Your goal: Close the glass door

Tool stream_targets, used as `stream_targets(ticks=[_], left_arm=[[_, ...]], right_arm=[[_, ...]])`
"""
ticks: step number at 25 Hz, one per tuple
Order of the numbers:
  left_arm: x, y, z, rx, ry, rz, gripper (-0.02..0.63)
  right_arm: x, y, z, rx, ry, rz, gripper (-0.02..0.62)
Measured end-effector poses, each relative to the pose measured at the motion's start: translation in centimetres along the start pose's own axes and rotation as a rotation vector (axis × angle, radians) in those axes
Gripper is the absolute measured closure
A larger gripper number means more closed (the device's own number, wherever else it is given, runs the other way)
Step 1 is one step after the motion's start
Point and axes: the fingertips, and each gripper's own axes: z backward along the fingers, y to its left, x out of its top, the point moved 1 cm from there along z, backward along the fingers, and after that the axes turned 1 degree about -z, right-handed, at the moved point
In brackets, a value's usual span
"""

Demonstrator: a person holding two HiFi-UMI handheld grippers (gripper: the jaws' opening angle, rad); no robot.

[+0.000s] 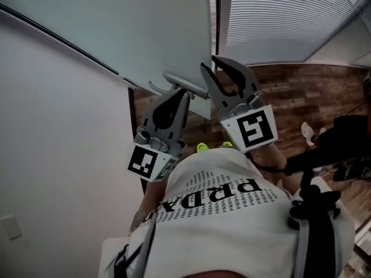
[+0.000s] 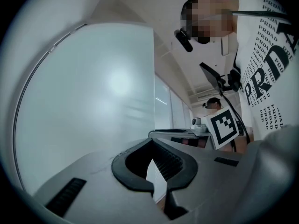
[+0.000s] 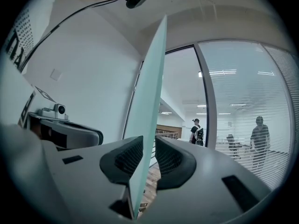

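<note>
The frosted glass door [image 1: 145,28] fills the upper left of the head view, and its free edge runs down the middle. A metal lever handle [image 1: 182,81] sticks out near that edge. My right gripper [image 1: 215,61] straddles the door's edge. In the right gripper view the glass door [image 3: 149,92] passes between the pads, and my right gripper [image 3: 149,141] is shut on it. My left gripper [image 1: 184,92] sits just under the handle. In the left gripper view my left gripper [image 2: 153,143] is shut on nothing, beside the glass door [image 2: 93,101].
A white wall [image 1: 58,126] stands close on the left. Dark wood floor [image 1: 301,91] lies beyond the door, with a glass wall with blinds [image 1: 278,16] at the back. Black equipment [image 1: 342,138] is at the right. Two people [image 3: 197,130] [image 3: 259,134] stand far off.
</note>
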Motion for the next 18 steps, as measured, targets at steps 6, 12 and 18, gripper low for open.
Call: stream_targets(ticks=[6, 12, 18], left_arm=[[0.0, 0.2, -0.1, -0.009, 0.017, 0.009, 0.611], [1.2, 0.3, -1.2, -0.038, 0.023, 0.011, 0.611], [0.6, 0.4, -1.2, -0.033, 0.03, -0.002, 0.611]], right_arm=[[0.5, 0.4, 0.4, 0.004, -0.015, -0.06, 0.532], [1.0, 0.1, 0.5, 0.007, 0.003, -0.062, 0.535], [1.4, 1.0, 0.4, 0.025, -0.009, -0.019, 0.535]])
